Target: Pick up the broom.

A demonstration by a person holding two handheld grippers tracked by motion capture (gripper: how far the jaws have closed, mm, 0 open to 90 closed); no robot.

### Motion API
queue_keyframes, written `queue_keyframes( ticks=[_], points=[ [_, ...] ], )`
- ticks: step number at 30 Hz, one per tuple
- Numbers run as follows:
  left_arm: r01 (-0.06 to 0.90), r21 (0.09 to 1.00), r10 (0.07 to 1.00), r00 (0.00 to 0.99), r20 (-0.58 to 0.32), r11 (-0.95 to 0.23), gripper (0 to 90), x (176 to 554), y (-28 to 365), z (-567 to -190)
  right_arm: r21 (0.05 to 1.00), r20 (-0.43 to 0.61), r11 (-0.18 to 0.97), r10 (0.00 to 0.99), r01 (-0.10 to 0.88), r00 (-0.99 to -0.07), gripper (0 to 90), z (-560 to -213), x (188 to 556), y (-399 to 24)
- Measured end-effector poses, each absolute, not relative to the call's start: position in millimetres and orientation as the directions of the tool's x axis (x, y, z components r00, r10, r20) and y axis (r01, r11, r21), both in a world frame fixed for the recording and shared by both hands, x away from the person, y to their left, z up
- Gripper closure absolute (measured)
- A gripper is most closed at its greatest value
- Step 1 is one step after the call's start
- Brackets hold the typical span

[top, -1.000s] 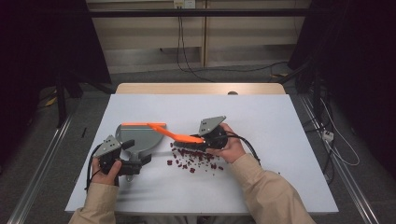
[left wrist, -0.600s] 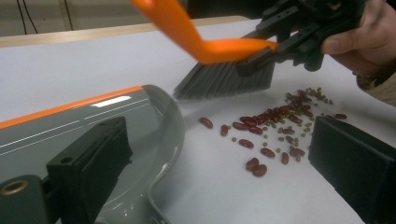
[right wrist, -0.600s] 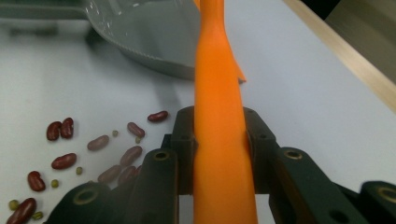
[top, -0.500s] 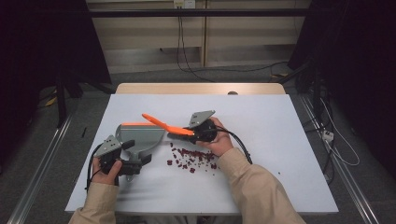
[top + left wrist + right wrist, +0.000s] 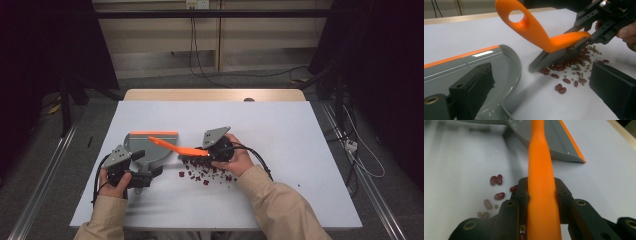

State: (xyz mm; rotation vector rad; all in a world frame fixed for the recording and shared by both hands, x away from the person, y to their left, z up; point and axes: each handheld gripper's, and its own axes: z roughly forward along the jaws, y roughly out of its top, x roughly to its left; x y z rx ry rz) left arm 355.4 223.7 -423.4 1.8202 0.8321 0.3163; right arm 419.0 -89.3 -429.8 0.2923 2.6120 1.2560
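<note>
An orange hand brush is clamped by its handle in my right gripper, which is shut on it. In the right gripper view the handle runs up between the jaws toward the grey dustpan. The grey bristles rest on a scatter of red beans and small green ones. The beans lie just right of the dustpan, which has an orange lip. My left gripper sits at the dustpan's handle; its jaws stand wide apart, and bare table separates the handle from the right jaw.
The white table has free room to the right and at the back, where a wooden edge runs. Black cables trail from both grippers. Beyond the table are a dark floor and metal rails.
The right gripper has shifted a little to the left with the brush, and the brush handle has swung and dipped. The left gripper and the dustpan have stayed put.
</note>
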Motion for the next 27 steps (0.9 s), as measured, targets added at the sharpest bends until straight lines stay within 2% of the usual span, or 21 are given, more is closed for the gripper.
queue_keyframes(
  ticks=[8,17,27],
  points=[
    [0.391,0.9,0.672,0.721,-0.169,-0.193,5.2,355.6,223.7,-423.6,0.859,-0.079,0.494,0.391,0.137,-0.917,71.3,-416.7,417.2,-99.0],
    [0.388,0.9,0.67,0.723,-0.164,-0.198,5.2,355.2,223.2,-423.5,0.897,0.094,0.328,0.516,0.298,-0.851,71.3,-403.6,403.6,-105.8],
    [0.388,0.901,0.672,0.722,-0.166,-0.195,5.2,355.1,222.9,-423.4,0.886,0.232,0.226,0.538,0.404,-0.811,71.3,-407.2,388.5,-98.6]
  ],
)
